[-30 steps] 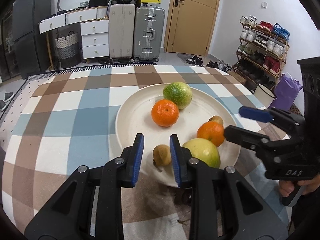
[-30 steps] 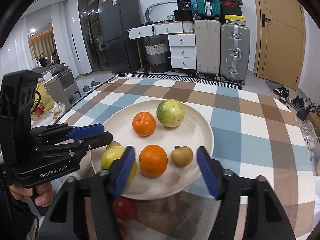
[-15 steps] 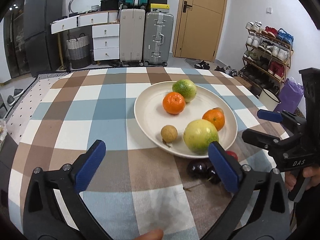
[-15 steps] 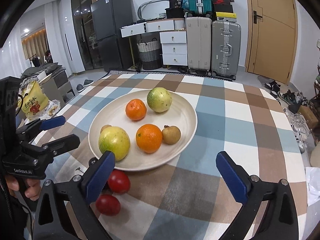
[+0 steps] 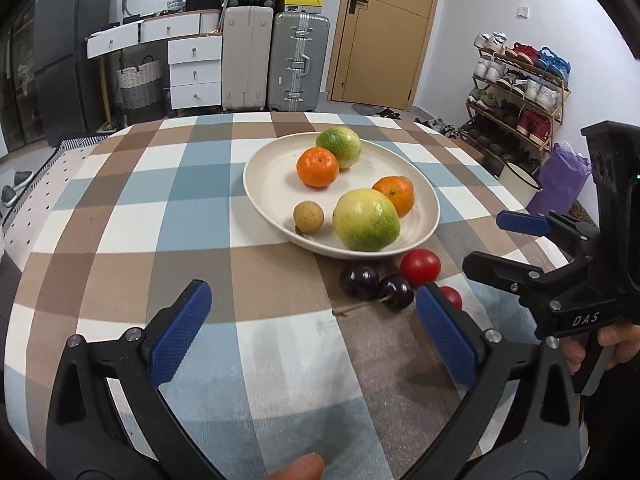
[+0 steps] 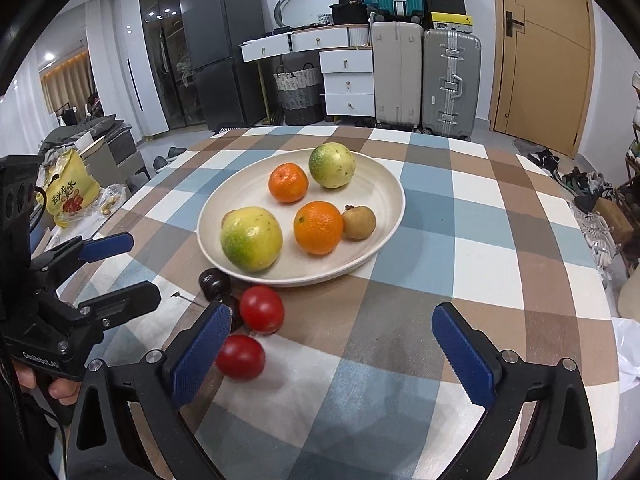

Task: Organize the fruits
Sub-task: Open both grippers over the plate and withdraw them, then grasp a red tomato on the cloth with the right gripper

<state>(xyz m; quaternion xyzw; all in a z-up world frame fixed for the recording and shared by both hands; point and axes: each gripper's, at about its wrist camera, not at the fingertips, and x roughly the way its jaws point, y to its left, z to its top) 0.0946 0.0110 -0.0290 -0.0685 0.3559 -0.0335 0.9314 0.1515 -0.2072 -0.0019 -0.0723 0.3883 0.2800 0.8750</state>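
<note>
Between my left gripper (image 5: 312, 332)'s wide-spread jaws lay only checked tablecloth (image 5: 132, 216); it gripped nothing. My right gripper (image 6: 330, 350) was just as wide open and empty, hanging over the near edge of the table.

Just ahead of both, off the plate (image 6: 386, 190), sat the stragglers: two dark cherries (image 5: 376, 286) touching each other, with two red tomatoes (image 6: 252, 330) just beside them, the nearer one half behind my right gripper's left pad.

I judged the step in hand to be collecting these loose fruits for the plate, where two oranges, two green-yellow fruits and a small brown one already sat. Next I would need to lower one gripper around a single tomato or cherry and close gently.

One cherry's stem (image 5: 358, 307) lay flat, its long axis running leftward from the fruit in the left view.
</note>
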